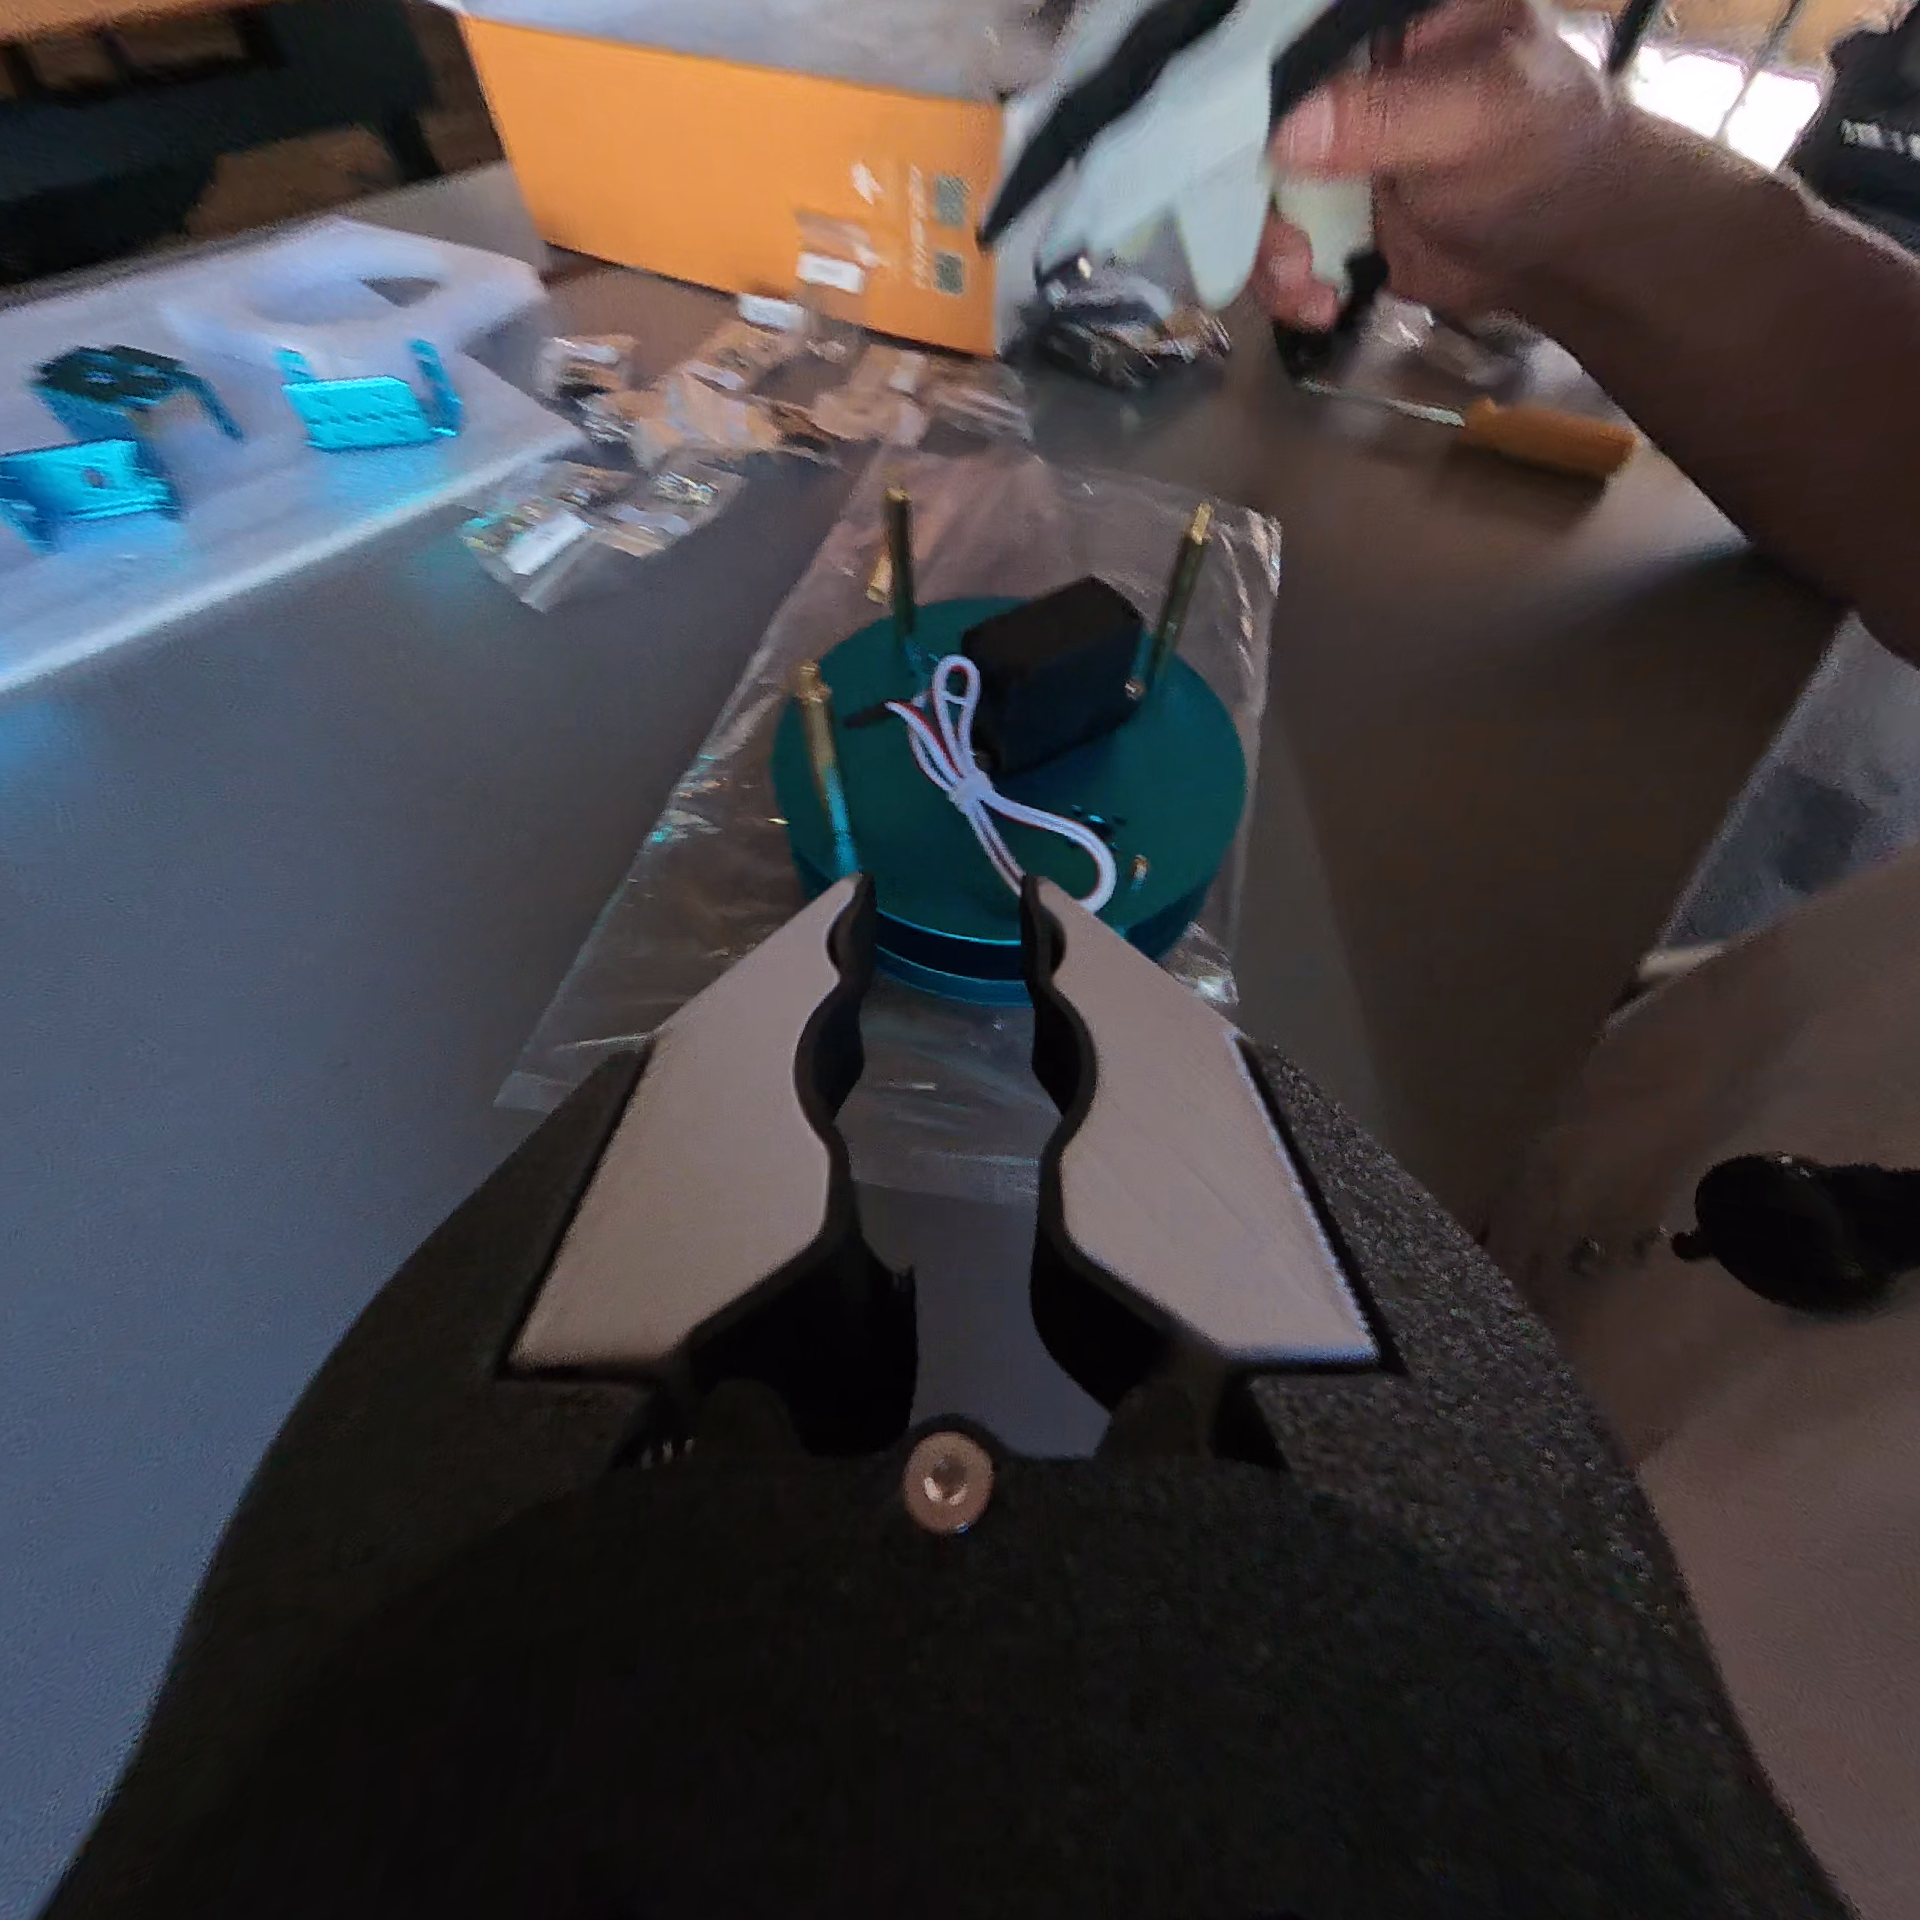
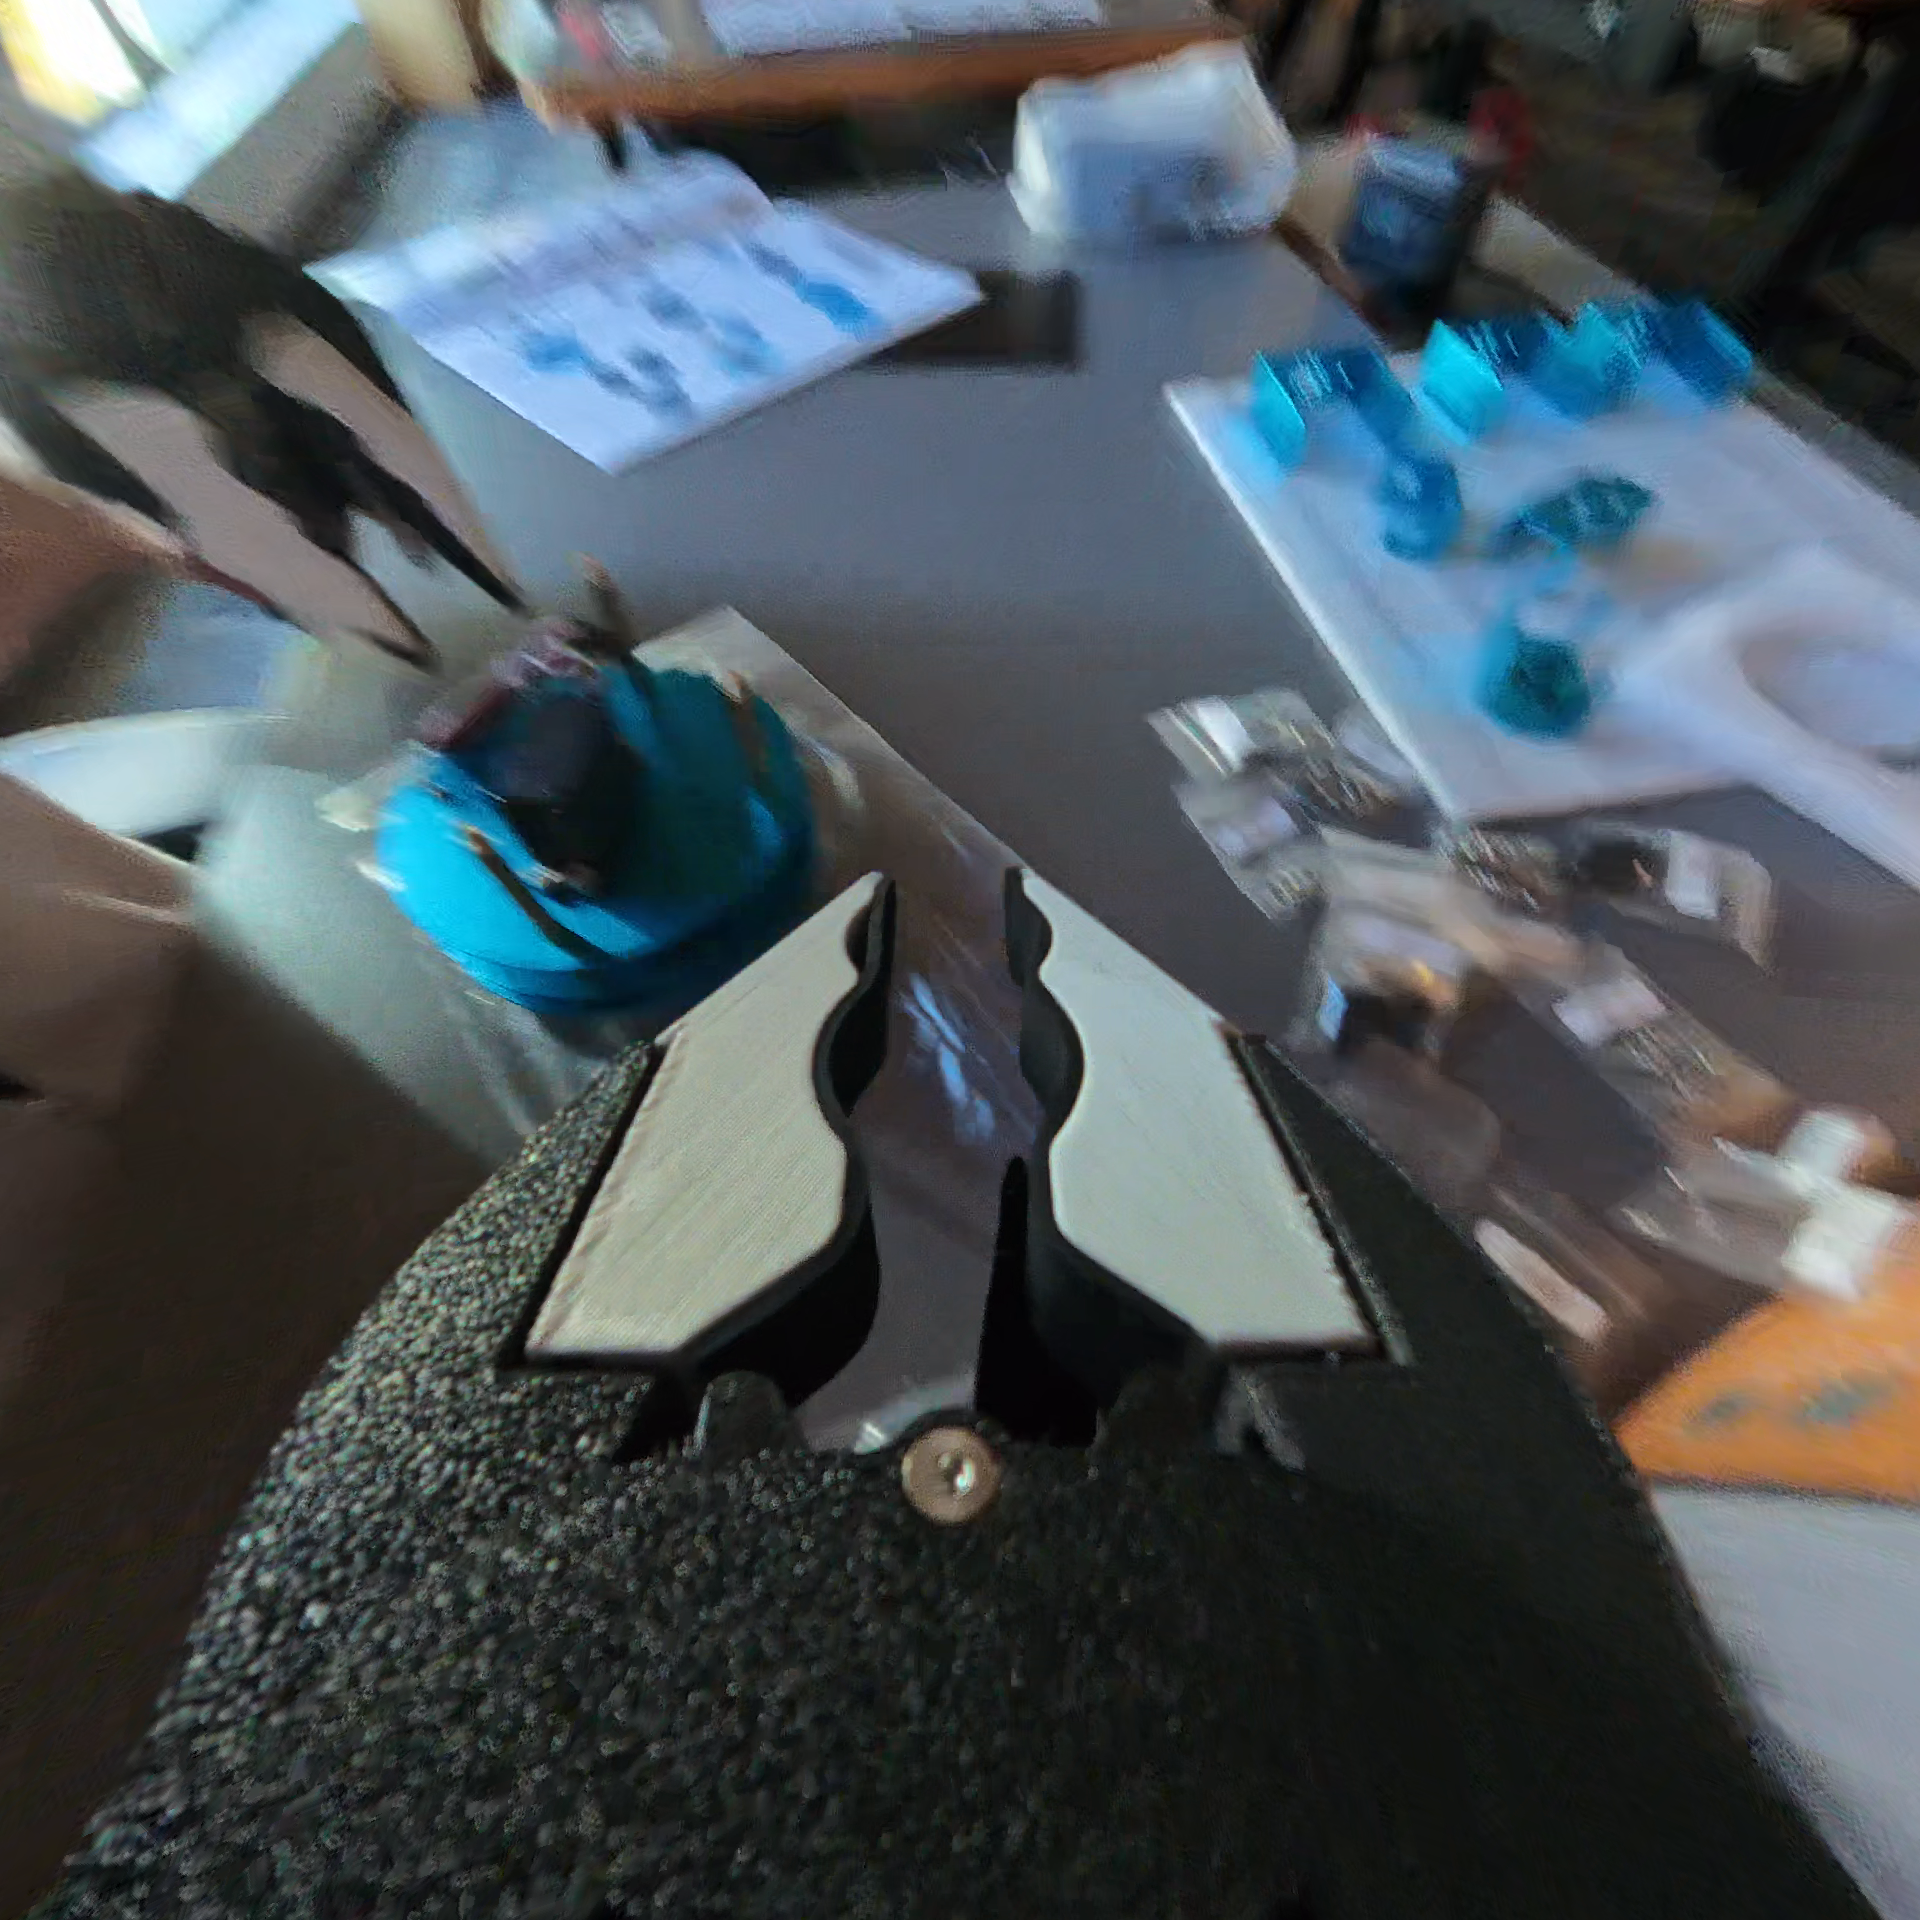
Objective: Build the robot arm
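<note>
A round teal metal base (image 1: 1039, 831) lies on a clear plastic bag (image 1: 665, 935) on the grey table. It carries three upright brass standoffs (image 1: 826, 758), a black servo block (image 1: 1049, 675) and a tied white and red wire (image 1: 987, 800). My left gripper (image 1: 945, 888) is open and empty, with its fingertips just short of the base's near edge. My right gripper (image 2: 948, 878) is open and empty over the bag, to the right of the blurred teal base (image 2: 592, 831). It also shows in the left wrist view (image 1: 1143, 135), held high by a hand (image 1: 1507, 156).
An orange box (image 1: 748, 177) stands at the back. A white foam tray (image 1: 343, 301) holds blue metal brackets (image 1: 364, 400). Small bags of parts (image 1: 727, 416) and an orange-handled screwdriver (image 1: 1538, 436) lie on the table. A printed sheet (image 2: 644, 312) lies farther off. One gripper's finger ends stand about 20 cm off the other's. To reach the orange-handled screwdriver (image 1: 1538, 436) in a straight line is about 25 cm for my right fingers, about 40 cm for my left.
</note>
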